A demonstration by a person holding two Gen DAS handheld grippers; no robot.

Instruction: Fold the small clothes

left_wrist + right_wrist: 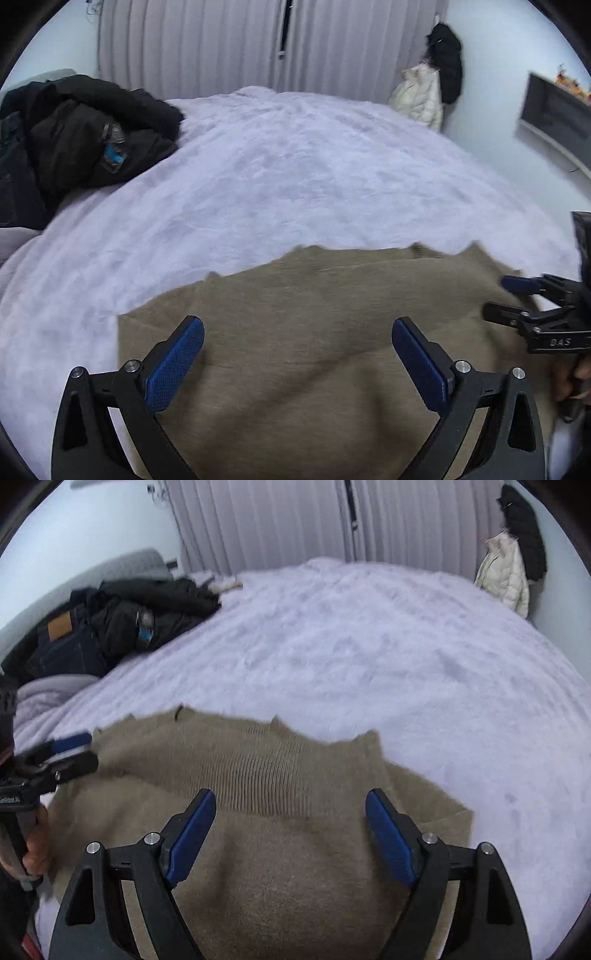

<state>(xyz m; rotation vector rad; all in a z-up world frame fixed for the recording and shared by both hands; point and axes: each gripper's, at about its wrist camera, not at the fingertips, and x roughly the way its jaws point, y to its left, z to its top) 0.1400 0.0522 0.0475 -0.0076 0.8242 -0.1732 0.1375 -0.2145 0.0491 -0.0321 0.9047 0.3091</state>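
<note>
- Left tool hangs over the tan sweater, blue pads spread wide apart, nothing between them.
- Seen from the right wrist view, that same left tool comes in from the left edge with its tips over the sweater's left side; whether they touch the knit I cannot tell.
- Right tool is just as wide open above the sweater, holding nothing, its pads to either side of the ribbed band.
- From the left wrist view the right tool pokes in at the right edge, over the sweater's right side, with a gap between its tips.
- The sweater lies spread on the bed, at the near edge, on a fuzzy pale lilac blanket.
- A folded layer crosses the sweater; the ribbed band sits near its far edge, which shows small peaks.
- Far left on the bed, well apart from the sweater, there's a heap of dark clothes, with jeans showing a tan patch.
- Behind the bed, pale pleated curtains; to the far right, a white puffer jacket and a black coat hang by the wall.
- A hand grips the left tool's handle at the left edge.
</note>
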